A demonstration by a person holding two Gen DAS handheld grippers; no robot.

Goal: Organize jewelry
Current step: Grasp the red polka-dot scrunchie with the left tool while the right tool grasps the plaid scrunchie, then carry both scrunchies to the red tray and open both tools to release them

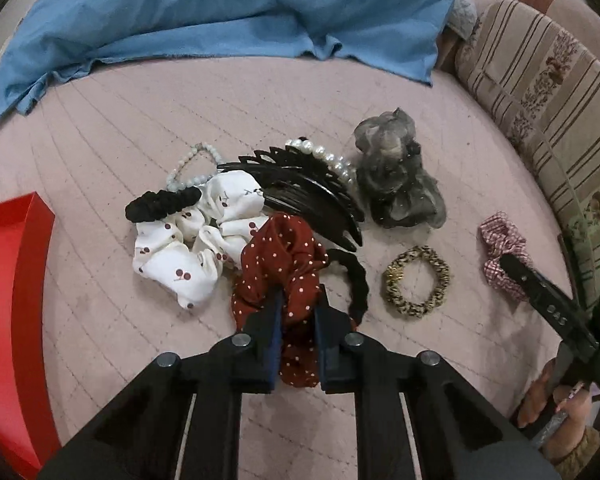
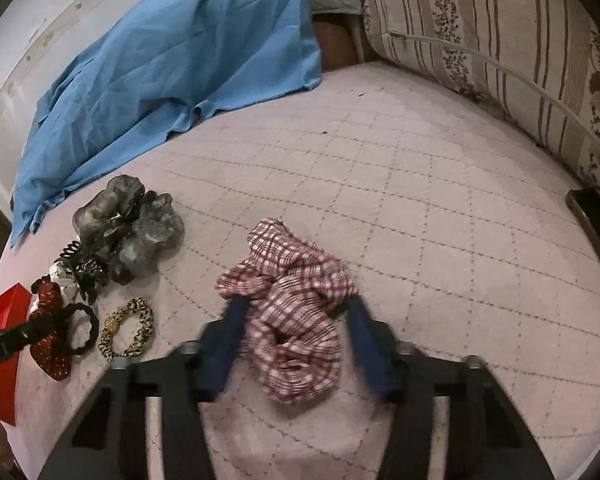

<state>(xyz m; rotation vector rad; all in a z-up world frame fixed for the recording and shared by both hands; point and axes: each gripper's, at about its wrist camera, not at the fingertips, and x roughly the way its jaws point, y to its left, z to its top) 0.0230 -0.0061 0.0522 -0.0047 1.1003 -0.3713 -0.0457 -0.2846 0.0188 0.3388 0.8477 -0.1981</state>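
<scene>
My left gripper (image 1: 298, 294) is shut on a dark red polka-dot scrunchie (image 1: 278, 264), pinched between both pads; this scrunchie also shows in the right wrist view (image 2: 48, 344). My right gripper (image 2: 296, 302) is open, its jaws on either side of a red-and-white checked scrunchie (image 2: 296, 308) lying on the pink quilt (image 2: 420, 208). This checked scrunchie also shows in the left wrist view (image 1: 504, 248). A red tray (image 1: 4, 280) sits at the far left.
On the quilt lie a white cherry-print scrunchie (image 1: 192, 240), a black scrunchie (image 1: 162, 202), a black claw clip (image 1: 300, 192), a pearl band (image 1: 328, 158), a bead bracelet (image 1: 192, 168), a grey organza scrunchie (image 1: 396, 176), a leopard hair tie (image 1: 418, 280). Blue cloth (image 1: 220, 12) behind, striped cushion (image 1: 548, 92) right.
</scene>
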